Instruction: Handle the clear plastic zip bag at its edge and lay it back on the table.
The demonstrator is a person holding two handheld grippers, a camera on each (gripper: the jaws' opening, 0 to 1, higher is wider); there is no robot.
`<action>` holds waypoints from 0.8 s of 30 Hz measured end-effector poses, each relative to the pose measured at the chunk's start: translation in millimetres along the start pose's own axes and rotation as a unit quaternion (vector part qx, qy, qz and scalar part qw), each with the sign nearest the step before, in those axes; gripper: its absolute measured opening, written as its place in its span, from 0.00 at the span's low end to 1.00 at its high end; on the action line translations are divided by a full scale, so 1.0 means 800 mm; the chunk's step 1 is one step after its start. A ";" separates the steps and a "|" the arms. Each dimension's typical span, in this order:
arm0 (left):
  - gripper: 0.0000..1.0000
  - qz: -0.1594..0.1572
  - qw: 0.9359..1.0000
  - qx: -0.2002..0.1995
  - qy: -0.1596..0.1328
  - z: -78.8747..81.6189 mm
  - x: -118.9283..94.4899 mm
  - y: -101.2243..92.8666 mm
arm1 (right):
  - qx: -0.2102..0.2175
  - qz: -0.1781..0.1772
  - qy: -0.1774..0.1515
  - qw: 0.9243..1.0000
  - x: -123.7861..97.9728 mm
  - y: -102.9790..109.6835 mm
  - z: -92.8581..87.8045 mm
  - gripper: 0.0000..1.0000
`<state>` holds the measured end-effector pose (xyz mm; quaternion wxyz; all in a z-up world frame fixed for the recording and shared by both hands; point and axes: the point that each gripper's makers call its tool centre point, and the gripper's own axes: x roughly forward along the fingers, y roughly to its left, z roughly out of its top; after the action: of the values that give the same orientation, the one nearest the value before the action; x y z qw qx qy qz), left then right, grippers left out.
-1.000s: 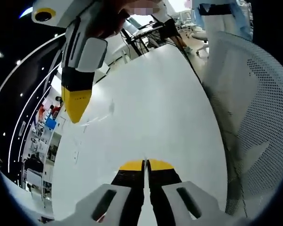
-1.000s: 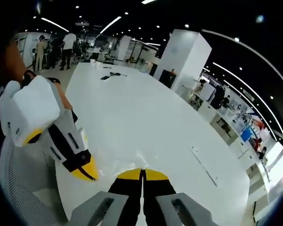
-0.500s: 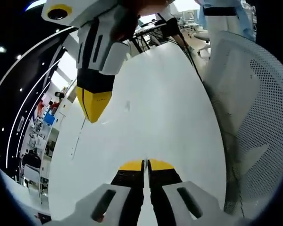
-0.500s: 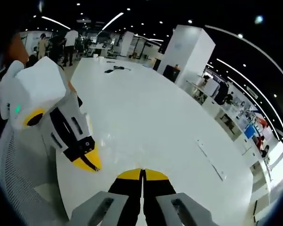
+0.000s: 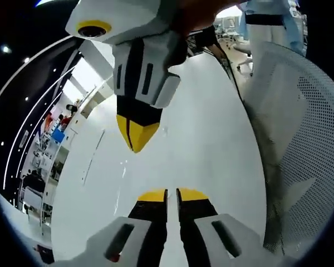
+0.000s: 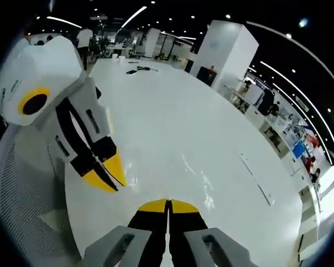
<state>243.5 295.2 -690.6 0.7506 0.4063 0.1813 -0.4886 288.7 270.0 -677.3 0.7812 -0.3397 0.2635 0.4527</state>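
Since the bag [image 6: 203, 186] is clear, it reads only as faint glints and crease lines on the white table [image 6: 156, 111]: mid-frame just above the right gripper [image 6: 168, 204] in the right gripper view, and left of centre between the two grippers in the left gripper view, bag [image 5: 122, 167] on table [image 5: 211, 139]. It looks flat on the table, edges too faint to trace. Right gripper jaws are pressed together, tips meeting; nothing visible pinched, though a thin clear film there would be hard to tell. It comes in from the top of the left gripper view, right gripper [image 5: 136, 136] tip pointing down near the glints, contact unclear. Left gripper [image 5: 171, 194] shows a narrow gap between its jaws, nothing seen in it; at left of the right gripper view the left gripper [image 6: 107, 173] tips look slightly parted too, low over the table. Mesh chair [image 5: 300, 139] at right edge. Handling guess: bag is very light, limp, slick, will sag and slide, not fragile. Best pinch is at the stiffer zip edge, if it can be found, then lower it flat.
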 end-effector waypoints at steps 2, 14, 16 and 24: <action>0.09 0.002 1.000 -0.015 -0.008 0.000 -0.002 0.001 | -0.005 -0.006 0.007 1.000 0.001 0.001 -0.003 0.00; 0.24 0.010 0.998 -0.062 -0.001 -0.029 -0.015 -0.003 | 0.006 -0.020 0.029 0.999 0.018 -0.003 -0.022 0.00; 0.25 0.012 0.998 -0.067 0.000 -0.034 -0.018 -0.002 | 0.006 -0.023 0.033 0.999 0.018 -0.005 -0.023 0.00; 0.24 0.021 0.996 -0.083 0.010 -0.054 -0.027 -0.003 | 0.015 -0.032 0.043 0.998 0.027 -0.015 -0.025 0.00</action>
<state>236.9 341.5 -703.1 0.7897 0.3516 0.2202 -0.4520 306.9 261.7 -701.4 0.7880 -0.3553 0.2930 0.4087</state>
